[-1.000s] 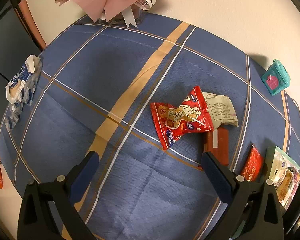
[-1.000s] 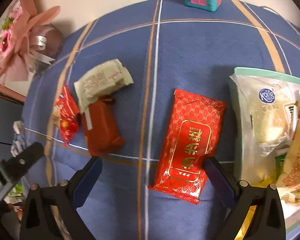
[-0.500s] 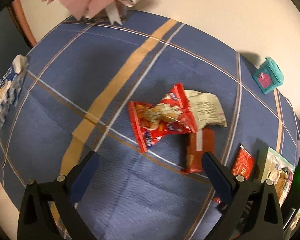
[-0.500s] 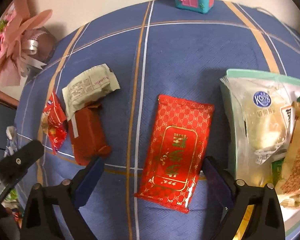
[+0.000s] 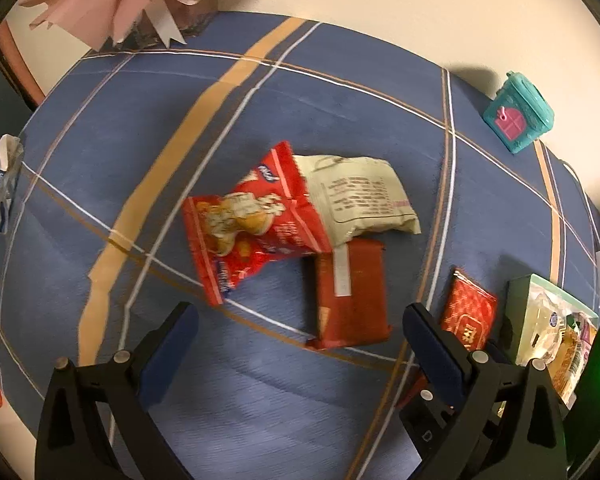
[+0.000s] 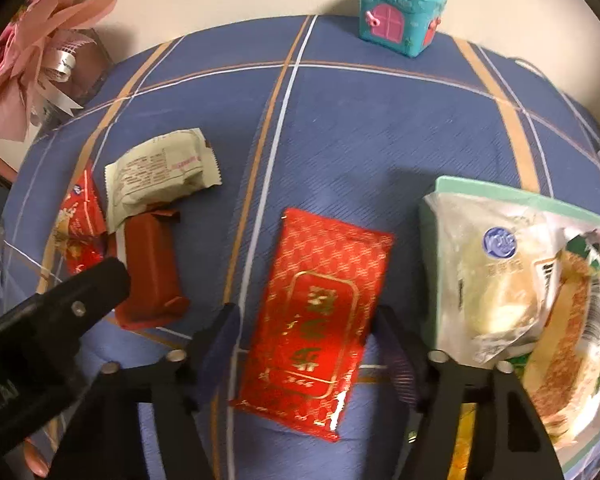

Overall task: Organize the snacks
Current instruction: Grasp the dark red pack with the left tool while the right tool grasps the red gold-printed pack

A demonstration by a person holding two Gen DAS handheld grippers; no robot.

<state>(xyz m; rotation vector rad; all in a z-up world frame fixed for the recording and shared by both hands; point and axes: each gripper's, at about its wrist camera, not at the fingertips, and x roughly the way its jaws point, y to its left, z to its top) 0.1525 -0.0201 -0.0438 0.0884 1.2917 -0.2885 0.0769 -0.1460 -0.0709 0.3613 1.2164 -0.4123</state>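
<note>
Closing: right tongs (image 6: 306,344) have just narrowed around red packet (image 6: 320,320), pads at its long edges, contact not certain. Packet lies flat near bench's right edge, beside snack tray (image 6: 480,190). Left tongs (image 5: 300,336) wide open, now nearer brown bar (image 5: 352,292). Judged: packet goes to tray next.

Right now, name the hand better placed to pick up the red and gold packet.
Right. The right gripper already straddles the red and gold packet, its jaws just closing on it. The left gripper hangs open over the brown bar.
</note>
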